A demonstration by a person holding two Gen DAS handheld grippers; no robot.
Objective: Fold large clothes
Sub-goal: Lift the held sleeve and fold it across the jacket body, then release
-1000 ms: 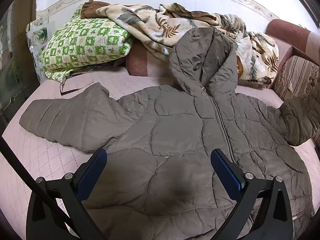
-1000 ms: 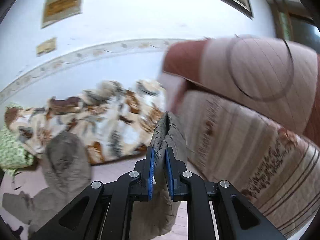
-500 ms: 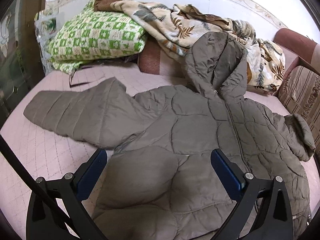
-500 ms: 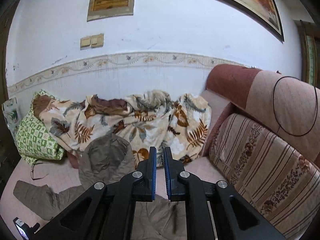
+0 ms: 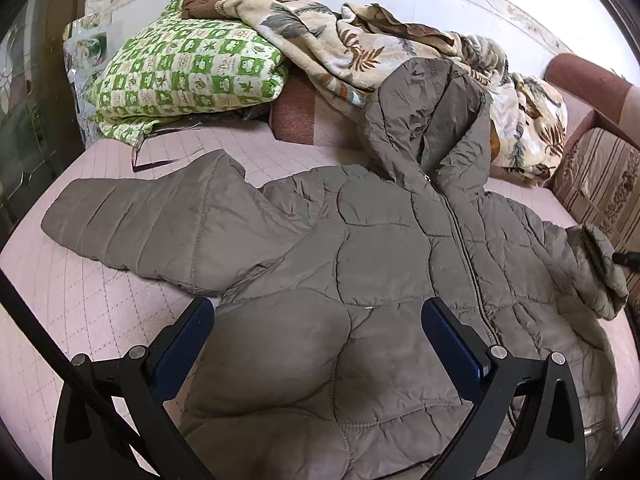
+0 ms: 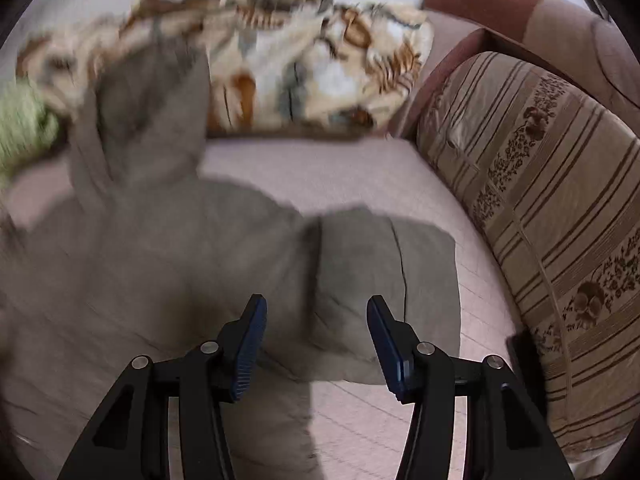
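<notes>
The pink quilted bed cover (image 5: pixel 100 320) carries the whole job: a large grey-brown quilted hooded jacket (image 5: pixel 360 280) lies on it front side up, zip closed, spread nearly flat. Folding has barely begun, by my judgement; the body is unfolded and no panel has been turned over another. The jacket's left-hand sleeve in the left wrist view (image 5: pixel 152 220) is stretched out straight across the cover, not yet folded in. The hood (image 5: pixel 432 112) rests propped against the leaf-print blanket (image 5: pixel 340 36) heaped at the back, beside a green checked pillow (image 5: pixel 188 68). The opposite sleeve (image 6: pixel 384 280) lies doubled back on itself near the striped sofa cushion (image 6: pixel 540 200), its cuff end bunched; it appears roughly laid inward but not squared. The left gripper (image 5: pixel 318 344) hovers over the lower body of the jacket with jaws wide apart, holding nothing. The right gripper (image 6: pixel 316 344) sits above the bunched sleeve, its jaws opening, with cloth below them but none pinched between the pads. The right wrist view is blurred, so finer creases cannot be judged. Remaining: both sleeves brought across, hood turned down, body folded.
</notes>
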